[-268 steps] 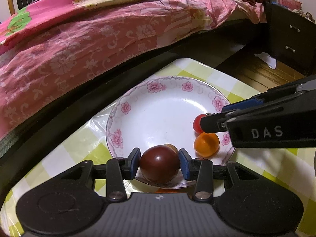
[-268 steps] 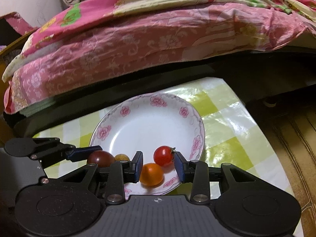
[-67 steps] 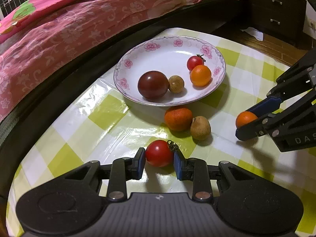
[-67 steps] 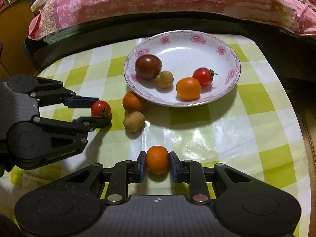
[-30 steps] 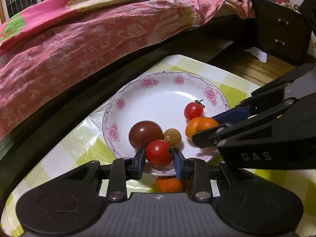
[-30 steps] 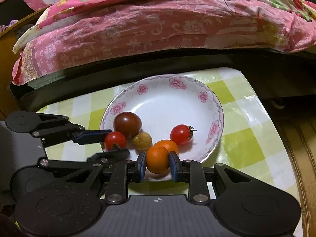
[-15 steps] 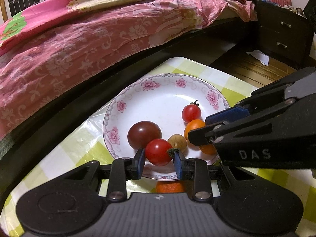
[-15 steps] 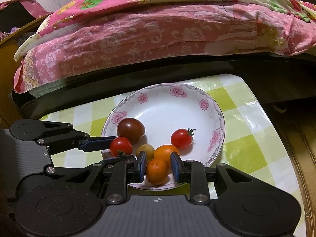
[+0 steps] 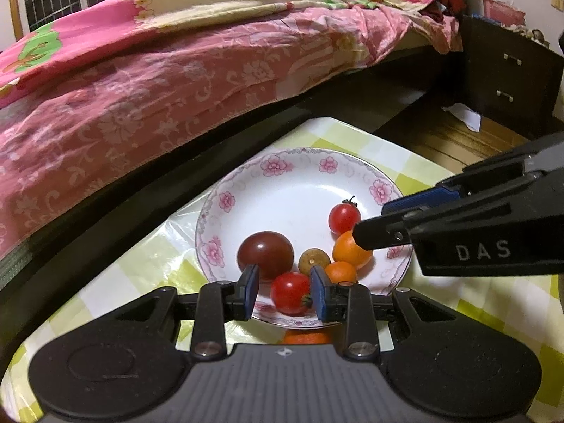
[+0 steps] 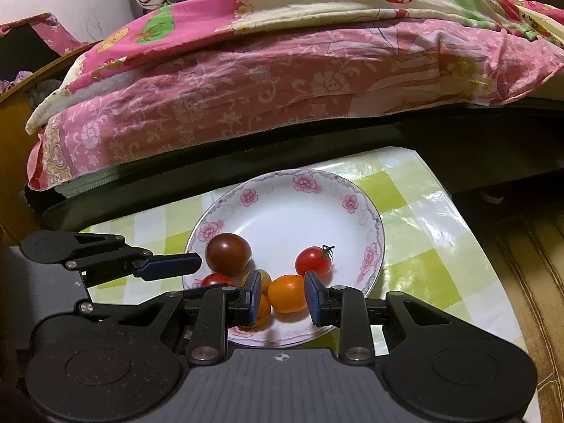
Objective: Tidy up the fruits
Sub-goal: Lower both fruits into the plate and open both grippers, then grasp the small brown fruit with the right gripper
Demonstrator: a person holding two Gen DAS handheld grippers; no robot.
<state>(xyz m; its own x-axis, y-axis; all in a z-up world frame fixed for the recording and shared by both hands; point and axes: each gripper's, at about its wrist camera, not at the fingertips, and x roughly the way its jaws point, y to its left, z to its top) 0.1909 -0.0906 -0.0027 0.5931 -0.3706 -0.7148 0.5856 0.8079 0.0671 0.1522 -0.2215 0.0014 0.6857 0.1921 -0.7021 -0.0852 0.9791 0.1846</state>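
A bed with a pink flowered cover [image 9: 169, 81] fills the upper half of both views, and below it a table with a yellow-green checked cloth [image 10: 416, 246] carries a white plate with pink flowers on the rim [image 9: 303, 183]. In the left wrist view the plate sits in the centre, and six fruits lie in its lower part. A dark red tomato [image 9: 265, 254] is at the left, a small brown round fruit [image 9: 313, 260] is just beside it, a red cherry tomato with a stem [image 9: 343, 218] is further up on the right, and two orange fruits [image 9: 350, 252] lie near the right rim, the smaller one below the bigger. The left gripper [image 9: 285, 294] at the bottom centre has its blue pads a little apart, with a red tomato [image 9: 289, 292] resting on the plate between them; a gap shows on its left side, so the pads do not press it. The right gripper [image 10: 283, 298], at the bottom centre of the right wrist view, has just been opening its jaws; its pads stand apart, the bigger orange fruit lies between them without a grip, and the smaller one is partly hidden behind the left pad. One more orange fruit [image 9: 306, 337] shows on the cloth under the plate rim.
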